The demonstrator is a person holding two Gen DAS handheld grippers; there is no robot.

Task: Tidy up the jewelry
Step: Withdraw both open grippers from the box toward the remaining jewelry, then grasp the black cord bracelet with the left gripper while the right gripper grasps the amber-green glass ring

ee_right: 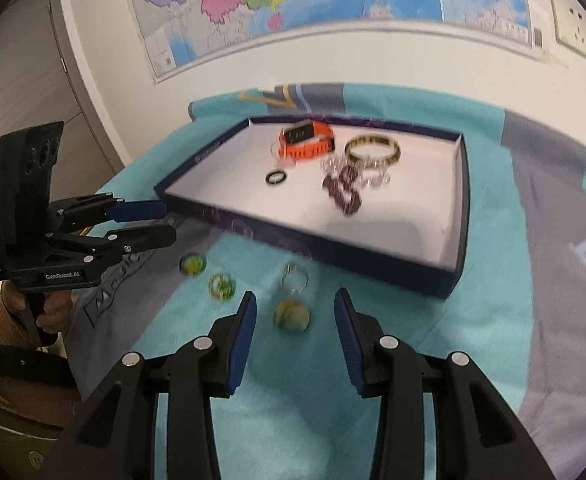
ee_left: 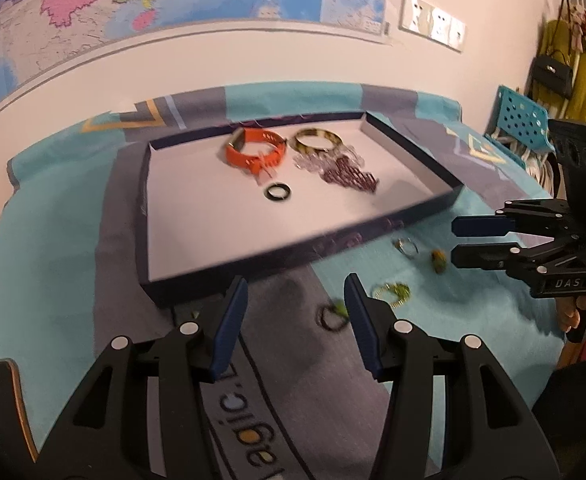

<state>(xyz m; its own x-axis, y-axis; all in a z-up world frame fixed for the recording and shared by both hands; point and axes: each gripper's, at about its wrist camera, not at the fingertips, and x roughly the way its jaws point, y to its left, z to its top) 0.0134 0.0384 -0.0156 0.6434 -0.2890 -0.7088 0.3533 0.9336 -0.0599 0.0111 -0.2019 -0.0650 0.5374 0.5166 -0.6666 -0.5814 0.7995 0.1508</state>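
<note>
We start at the right gripper (ee_right: 295, 318), low in the centre of the right wrist view. Its blue-padded jaws are parted and empty, and a small round green-and-amber bead-like piece (ee_right: 291, 316) lies on the cloth in the gap, touching neither pad. Just above it in the frame sits a thin clear-and-silver ring (ee_right: 294, 279); to the left lie a yellow-green ring (ee_right: 221, 287) and a second green round piece (ee_right: 192, 265).

The left gripper (ee_left: 296, 302), low in the centre of the left wrist view, is likewise released and holds nothing; a thin dark loop with a green bit (ee_left: 332, 317) lies just beside its right pad.

Beyond both, mid-frame, stands the shallow dark-blue tray with a white floor (ee_right: 459, 216) on the turquoise-and-grey printed cloth (ee_right: 493, 320). It already holds an orange silicone watch band (ee_right: 308, 141), a gold-and-black bangle (ee_right: 373, 151), a small black ring (ee_right: 275, 178) and a dark red chain heap (ee_right: 343, 192).

Risks, in our judgement:
- The round piece may roll or squirt out when the pads close (soft cloth gives little backing).
- The pads may pinch the cloth and drag neighbouring rings.
- The two grippers work close together and may collide.
- A drop onto the tray wall would bounce the piece out.
</note>
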